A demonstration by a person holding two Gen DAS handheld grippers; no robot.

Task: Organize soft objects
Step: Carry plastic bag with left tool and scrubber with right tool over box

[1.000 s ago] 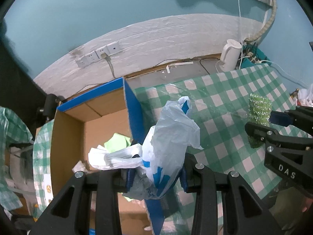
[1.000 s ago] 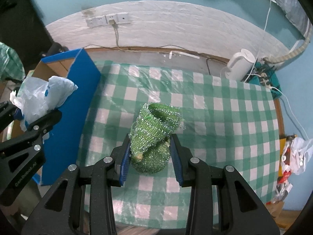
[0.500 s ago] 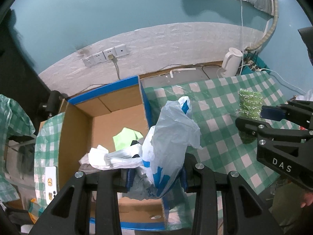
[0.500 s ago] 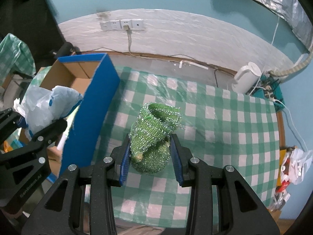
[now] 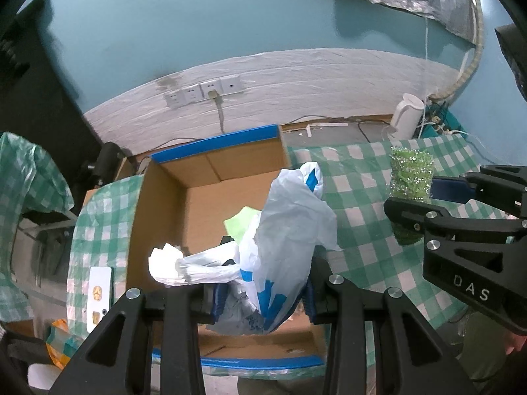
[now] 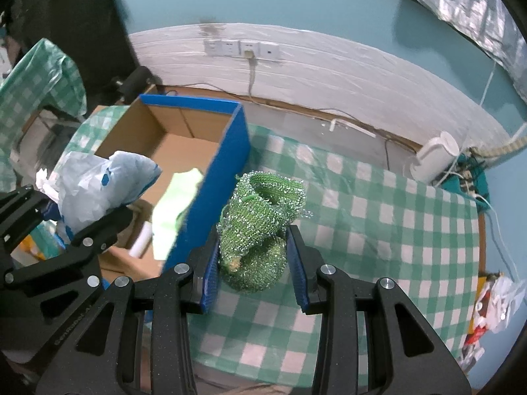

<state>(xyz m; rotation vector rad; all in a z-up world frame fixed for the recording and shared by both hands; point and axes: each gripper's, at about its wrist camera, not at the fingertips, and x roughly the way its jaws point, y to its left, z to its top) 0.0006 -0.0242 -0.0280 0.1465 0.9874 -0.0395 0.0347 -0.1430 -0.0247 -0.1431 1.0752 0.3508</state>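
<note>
Nearest us, the left gripper [image 5: 263,293] is clamped on a white-and-blue plastic bag [image 5: 290,230], hanging over the open cardboard box [image 5: 210,171]. The right gripper [image 6: 253,263] pinches a green sparkly scrubber [image 6: 260,227] above the checked tablecloth [image 6: 378,230], just beside the box's blue wall. We judge both light, squashy; the bag slippery, so hold bunched folds. A light-green cloth [image 5: 240,225] lies on the box floor. Farther, a white kettle [image 5: 406,112] near the wall.

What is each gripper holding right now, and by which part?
Left gripper pinches the white and blue plastic bag near its lower end. Right gripper clamps the green mesh scrubber by its lower sides.
</note>
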